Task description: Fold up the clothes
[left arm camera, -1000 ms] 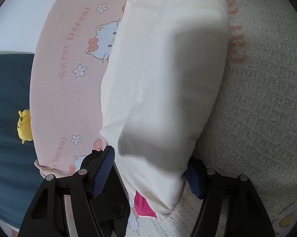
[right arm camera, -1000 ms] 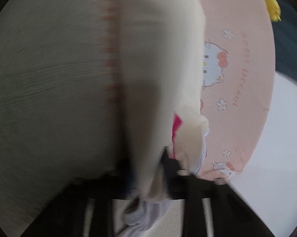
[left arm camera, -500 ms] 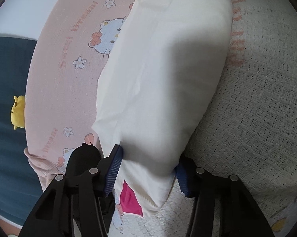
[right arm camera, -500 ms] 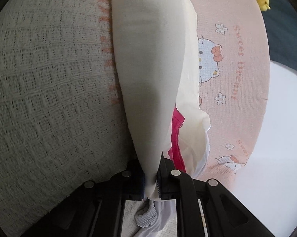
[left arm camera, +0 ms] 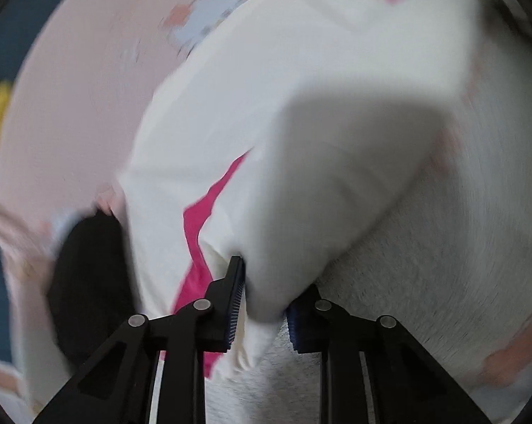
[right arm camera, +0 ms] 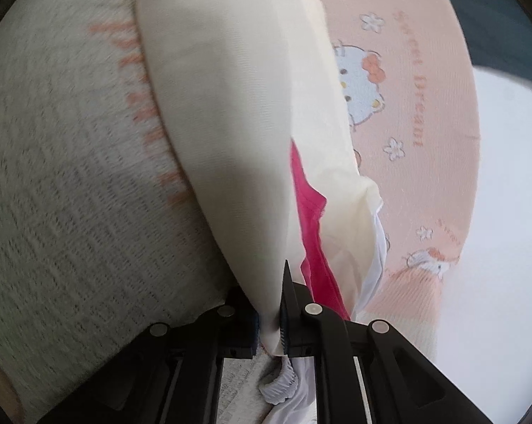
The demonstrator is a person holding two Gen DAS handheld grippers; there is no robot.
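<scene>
— How does the garment look?
— A smooth cream cotton garment [left arm camera: 301, 113] with a hot-pink panel, folded into a long soft bundle, lying on a waffle-textured off-white blanket [right arm camera: 64, 176] beside a pink cartoon-print towel [right arm camera: 425, 113].
— And the tools?
— The left tool [left arm camera: 264, 312] has just been closing and pinches the bundle's end; the right tool [right arm camera: 269, 321] is clamped on a cream fold.

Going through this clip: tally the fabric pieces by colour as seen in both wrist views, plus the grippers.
Cream garment: 1
Magenta fabric, whether a separate piece cannot be told: 1
Pink cartoon-print blanket: 1
Off-white waffle-weave blanket: 1
Grippers, left gripper, right gripper, both pinching the cream garment: 2
Total: 6
</scene>
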